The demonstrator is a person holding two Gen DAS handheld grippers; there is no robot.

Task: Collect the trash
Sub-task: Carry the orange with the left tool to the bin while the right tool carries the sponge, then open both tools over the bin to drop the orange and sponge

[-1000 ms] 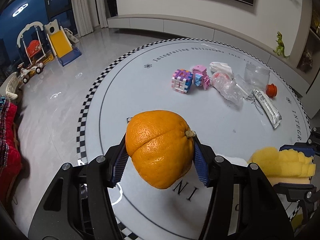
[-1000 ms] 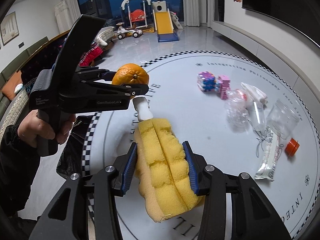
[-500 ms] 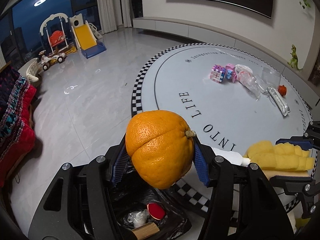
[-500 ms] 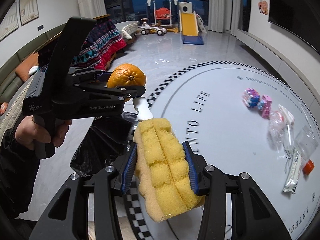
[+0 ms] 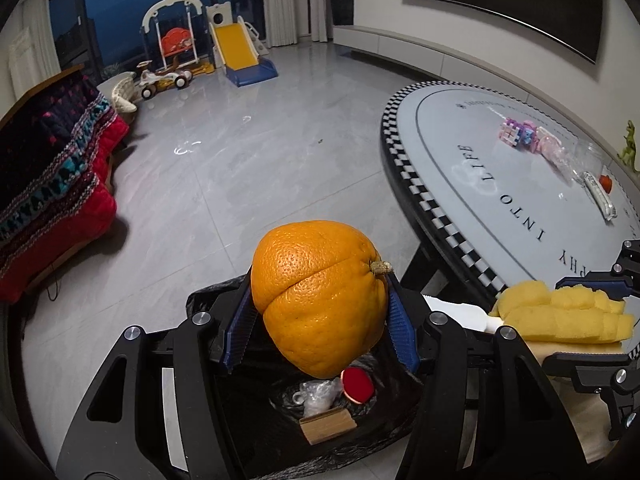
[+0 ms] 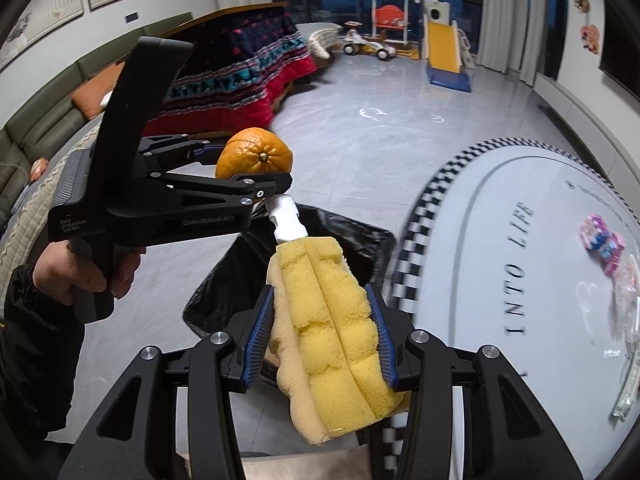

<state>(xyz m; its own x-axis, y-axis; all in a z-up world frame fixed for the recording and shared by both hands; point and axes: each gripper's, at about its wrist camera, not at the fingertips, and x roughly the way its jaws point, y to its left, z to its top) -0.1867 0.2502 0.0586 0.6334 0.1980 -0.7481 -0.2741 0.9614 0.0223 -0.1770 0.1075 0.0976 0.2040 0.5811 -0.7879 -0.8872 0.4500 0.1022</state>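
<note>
My left gripper [image 5: 320, 332] is shut on an orange [image 5: 320, 296] and holds it above an open black trash bag [image 5: 320, 440] on the floor. The bag holds a red lid [image 5: 357, 385], crumpled clear plastic [image 5: 318, 394] and a small cardboard piece [image 5: 328, 429]. My right gripper [image 6: 320, 340] is shut on a yellow sponge brush [image 6: 332, 320] with a white handle [image 6: 286, 222], over the bag's edge [image 6: 224, 280]. The left gripper with the orange [image 6: 254, 158] shows in the right wrist view. The sponge [image 5: 560, 316] shows at the right in the left wrist view.
A round table [image 5: 460, 184] with a checkered rim stands to the right, carrying toy blocks [image 5: 516, 136], clear plastic wrappers [image 5: 560, 156], a white packet [image 5: 600, 196] and an orange cap [image 5: 606, 182]. A red-blanketed sofa [image 5: 52, 184] is at the left; a toy slide [image 5: 240, 56] stands far back.
Both grippers have swung left, away from the table top, to above the black bag on the floor. Each still holds its object.
</note>
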